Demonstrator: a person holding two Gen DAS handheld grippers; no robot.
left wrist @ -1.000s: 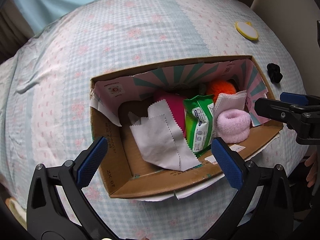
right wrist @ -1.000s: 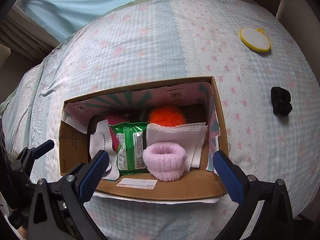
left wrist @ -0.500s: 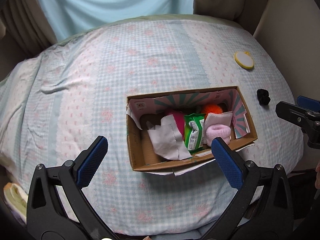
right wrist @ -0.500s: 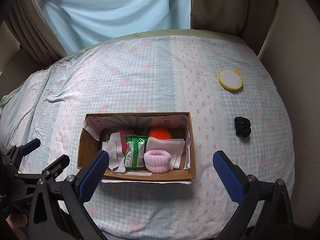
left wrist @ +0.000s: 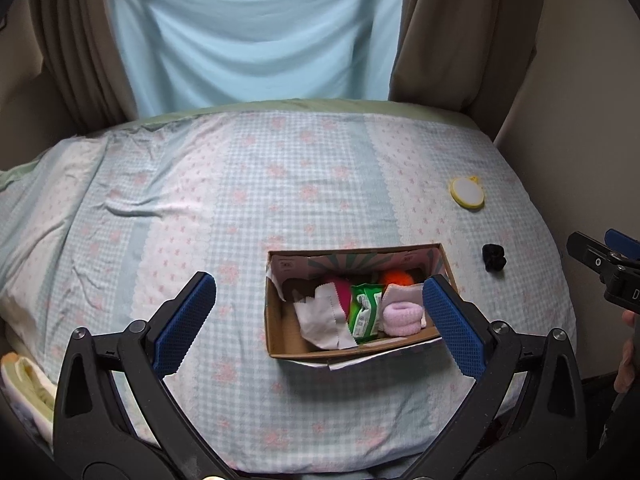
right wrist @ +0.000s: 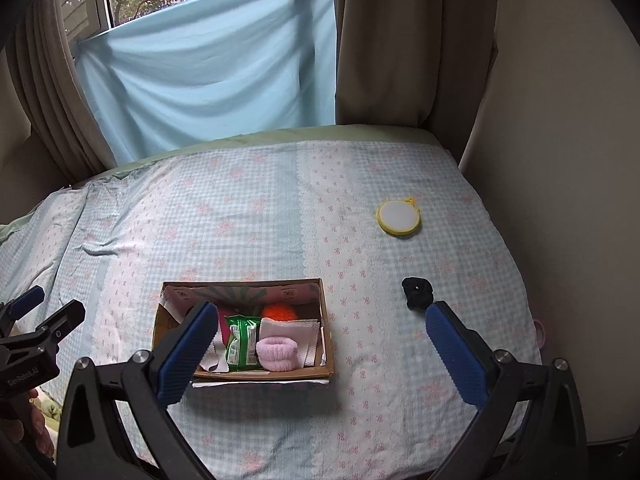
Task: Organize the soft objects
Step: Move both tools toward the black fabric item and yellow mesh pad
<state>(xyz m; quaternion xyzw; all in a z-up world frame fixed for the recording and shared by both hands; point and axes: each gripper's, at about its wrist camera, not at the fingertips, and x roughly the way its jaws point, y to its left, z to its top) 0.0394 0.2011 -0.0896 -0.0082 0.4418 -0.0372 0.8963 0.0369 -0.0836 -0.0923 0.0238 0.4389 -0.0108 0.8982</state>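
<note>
Soft objects are mostly packed in the cardboard box (right wrist: 326, 336), which sits on the bed (right wrist: 248, 216) toward its near edge, roughly mid-width. Inside the box a pink fuzzy ring (right wrist: 277, 354) is seen at the near wall, a folded white cloth (right wrist: 290, 328) behind it, a green wipes pack (right wrist: 240, 340) to its left, an orange pompom (right wrist: 279, 312) at the far wall, a magenta item (left wrist: 342, 290) and a pinked-edge white cloth (left wrist: 324, 320) further left. The left end of the box is bare cardboard.

Two items are left outside: a black scrunchie (right wrist: 417, 292) lies on the bed well right of the box, near the bed's right edge, and a yellow-rimmed round pad (right wrist: 398, 218) lies further back toward the right far corner. It cannot be told whether the round pad is soft.

Left gripper (left wrist: 316, 320) is held wide open, empty, above the near edge of the bed. Right gripper (right wrist: 318, 352) is likewise spread wide, nothing between the pads, and is also held high over the near edge. Neither is touching anything.

Progress is judged late-stage: most pieces are boxed, two are outstanding. The scrunchie is judged the likely next pick for the right gripper, being on its side; it is small and limp, so a low pinch would be needed and bedsheet could be caught along with it.
</note>
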